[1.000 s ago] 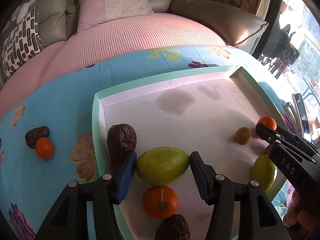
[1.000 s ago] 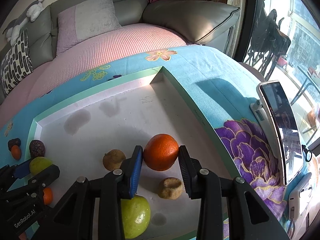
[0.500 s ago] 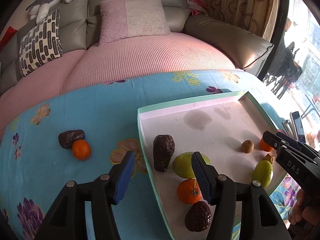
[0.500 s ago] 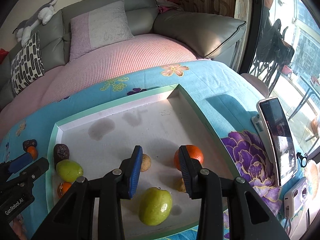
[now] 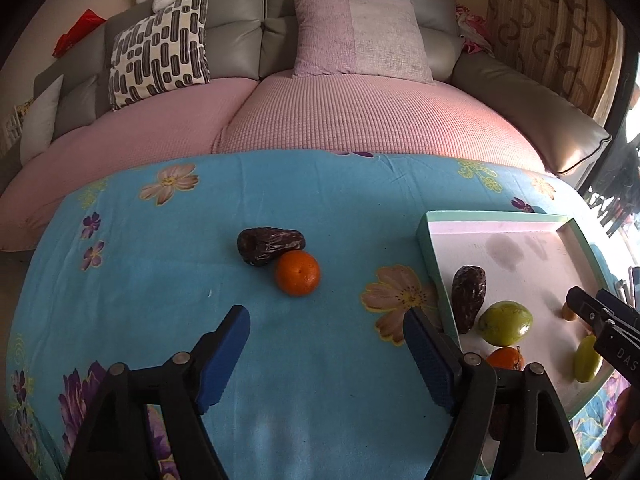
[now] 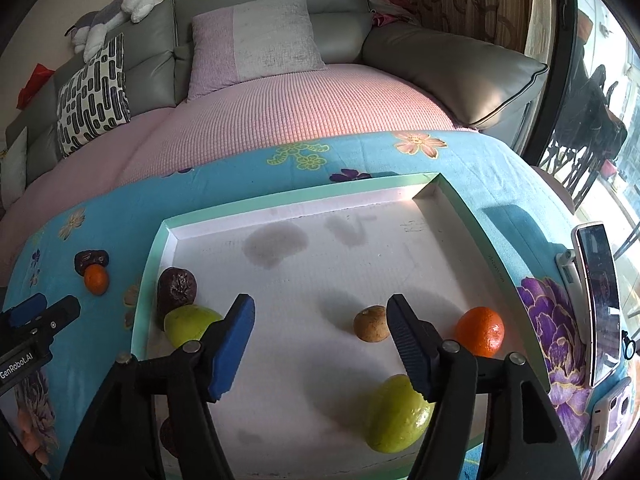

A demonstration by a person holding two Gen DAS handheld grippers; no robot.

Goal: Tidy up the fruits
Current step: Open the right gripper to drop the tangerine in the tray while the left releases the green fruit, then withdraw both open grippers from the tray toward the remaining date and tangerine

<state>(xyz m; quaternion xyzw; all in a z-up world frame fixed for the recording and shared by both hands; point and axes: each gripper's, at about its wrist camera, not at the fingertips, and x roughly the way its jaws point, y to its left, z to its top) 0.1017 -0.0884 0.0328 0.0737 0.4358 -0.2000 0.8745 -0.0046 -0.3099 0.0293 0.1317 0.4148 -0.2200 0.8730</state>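
Both grippers are empty, with jaws standing wide apart. The left gripper [image 5: 326, 354] is raised over the blue flowered cloth [image 5: 160, 280], outside the tray [image 5: 430, 264], and faces the two fruits not yet collected: a loose orange [image 5: 297, 272] and a dark wrinkled fruit [image 5: 269, 245], touching each other, the dark one behind and to the left. The right gripper [image 6: 320, 340] hangs over the tray floor with nothing between its pads. The tray holds two groups. Against the left wall stand a dark fruit [image 6: 176, 286] and a green fruit [image 6: 192, 324], touching, with another orange [image 5: 505, 358] just in front, seen in the left view; a further dark fruit near the front corner is largely hidden by the gripper frames. Toward the right wall lie a small brown fruit [image 6: 371, 323], an orange fruit [image 6: 480, 331] and a large green fruit [image 6: 398, 414], near one another but apart. Judgement: the task is well advanced, and the step in hand is the reach for the outlying pair on the cloth. The next move calls for the left gripper to go forward and down over the loose orange, which is the nearer one, with the jaws straddling it alone. Risk: the dark fruit is in contact and may be nudged or pinched along with it; the orange may roll on the soft cloth.
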